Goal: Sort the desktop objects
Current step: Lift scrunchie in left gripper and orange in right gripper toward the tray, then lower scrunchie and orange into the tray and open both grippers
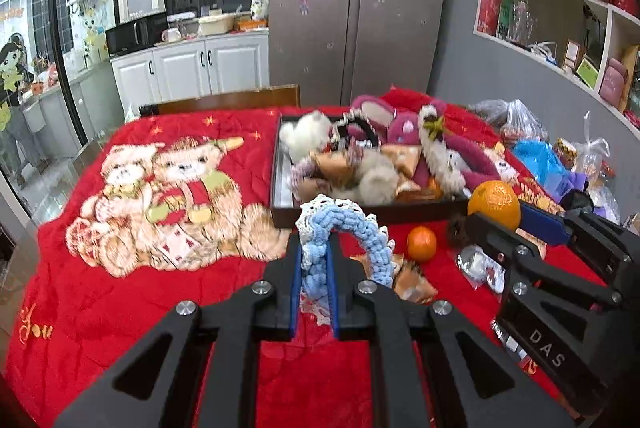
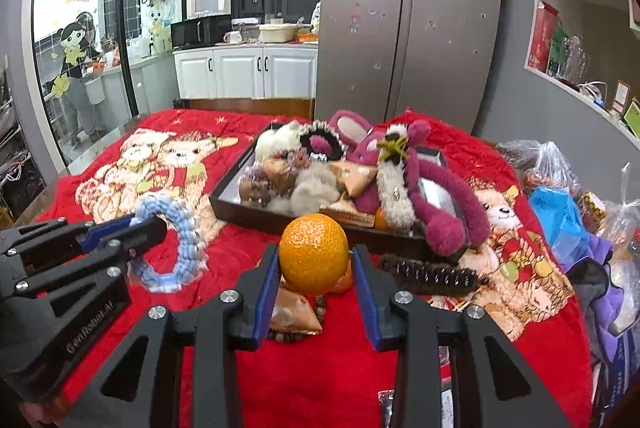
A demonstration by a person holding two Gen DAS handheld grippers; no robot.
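Your left tongs are clenched on a blue and white crocheted ring, a soft knotted loop with a lacy white edge; its near side is pinched between the 2 blue pads, and the rest arches up and to the right above the red cloth. Your right tongs are clamped on a large orange, round with a dimpled skin, held by its sides clear of the cloth.

Under the orange, on the surface, lie a glossy triangular snack packet and a string of dark beads. Just right of them is a dark bristly hair roller, long and spiky. In the left wrist view a small tangerine, smooth and round, sits on the cloth near a clear crinkled wrapper.

The quilted red blanket covering the surface is plush, printed with 2 teddy bears.

Farther back stands a shallow dark rectangular tray heaped with soft things: a white fluffy plush, a black ruffled scrunchie, more triangular packets, a magenta furry plush toy with long limp limbs draped over the tray's right rim, and a pink fuzzy slipper at the back.

To the right, crinkled plastic bags are piled together. Beyond the surface stands a brushed-steel 2-door fridge.
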